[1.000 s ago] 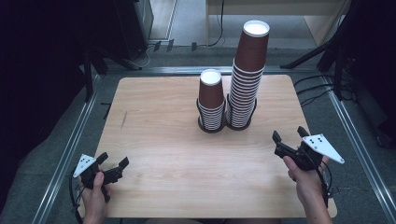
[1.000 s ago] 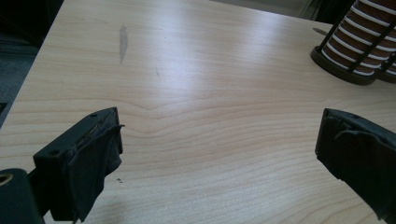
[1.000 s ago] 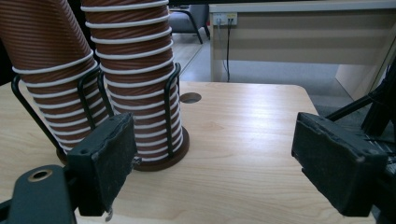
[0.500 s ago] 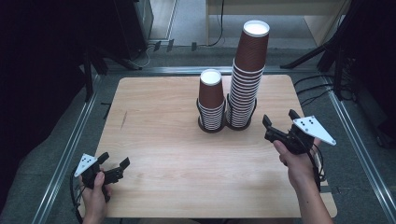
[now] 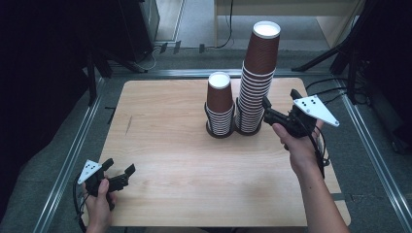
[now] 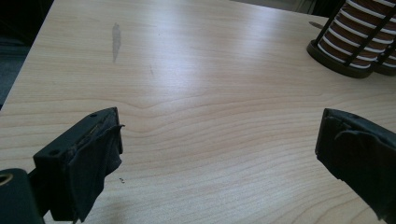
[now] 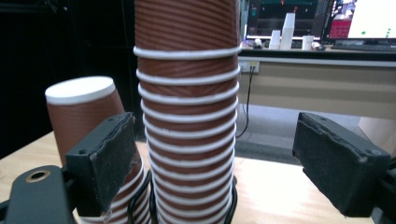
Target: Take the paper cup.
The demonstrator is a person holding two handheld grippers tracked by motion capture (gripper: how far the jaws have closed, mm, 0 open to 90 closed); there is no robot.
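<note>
right gripper [image 5: 270,115]: jaws wide apart, nothing held | tall cup stack [image 7: 187,116]: straight ahead, just beyond jaws | short cup stack [image 7: 86,116]: behind its left jaw | left gripper [image 5: 120,177]: wide apart, nothing held, both stacks well away

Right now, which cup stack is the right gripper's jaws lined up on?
The taller stack, the right-hand one in the high view; it sits between the right gripper jaws, untouched.

Two cup stacks [image 5: 243,97] – two tools [image 5: 194,145]

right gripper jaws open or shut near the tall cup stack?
Open: the right gripper jaws stand wide apart, the tall cup stack between them, untouched.
</note>
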